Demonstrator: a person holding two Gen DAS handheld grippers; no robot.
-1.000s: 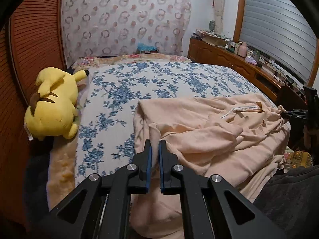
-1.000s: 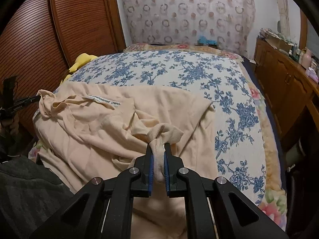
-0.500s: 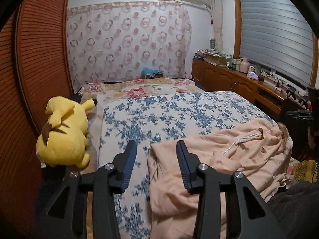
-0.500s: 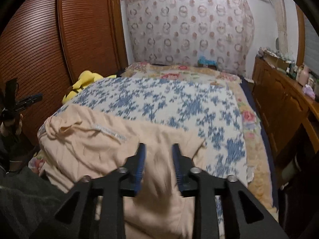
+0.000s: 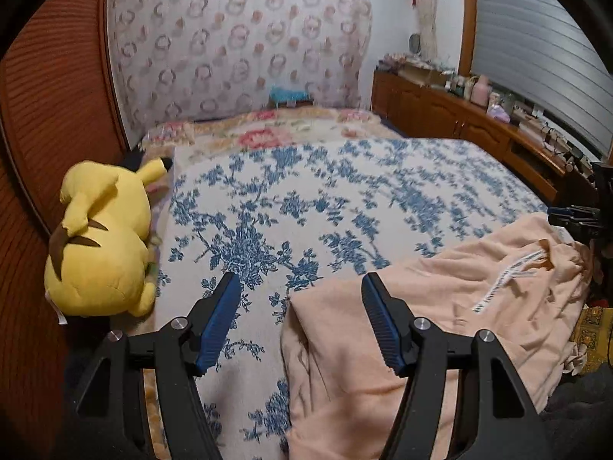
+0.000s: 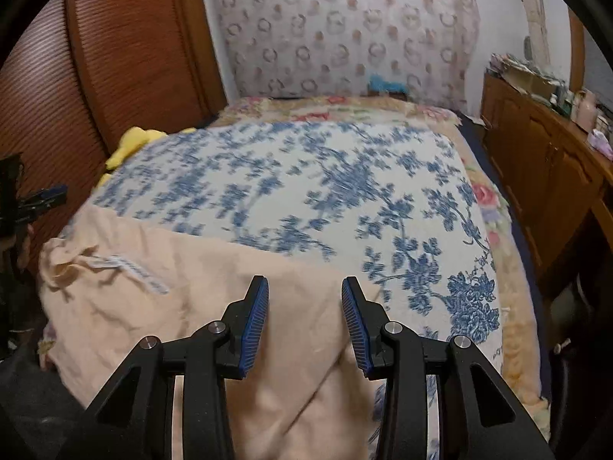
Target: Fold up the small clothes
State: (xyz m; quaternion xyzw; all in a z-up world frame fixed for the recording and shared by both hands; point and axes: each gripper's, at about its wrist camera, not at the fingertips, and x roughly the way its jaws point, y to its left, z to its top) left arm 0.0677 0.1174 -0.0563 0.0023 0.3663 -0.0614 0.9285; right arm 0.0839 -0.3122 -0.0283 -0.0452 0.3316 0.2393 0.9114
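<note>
A peach-coloured garment [image 5: 452, 306] with a white printed drawstring lies spread across the near edge of the bed, and shows in the right wrist view [image 6: 214, 299] too. My left gripper [image 5: 300, 287] is open and empty, above the garment's left edge where it meets the bedspread. My right gripper [image 6: 304, 287] is open and empty, above the garment's right part. Each gripper appears small at the side of the other's view: the right one [image 5: 574, 216], the left one [image 6: 42, 199].
The bed has a blue-flowered white bedspread [image 5: 345, 199]. A yellow plush toy [image 5: 99, 241] lies at its left edge by a wooden louvred wardrobe [image 6: 126, 50]. A wooden sideboard [image 5: 459, 115] with clutter runs along the right wall.
Both grippers were shut on folds of the garment a second ago. They have opened, let the cloth drop flat, and lifted back from it.
</note>
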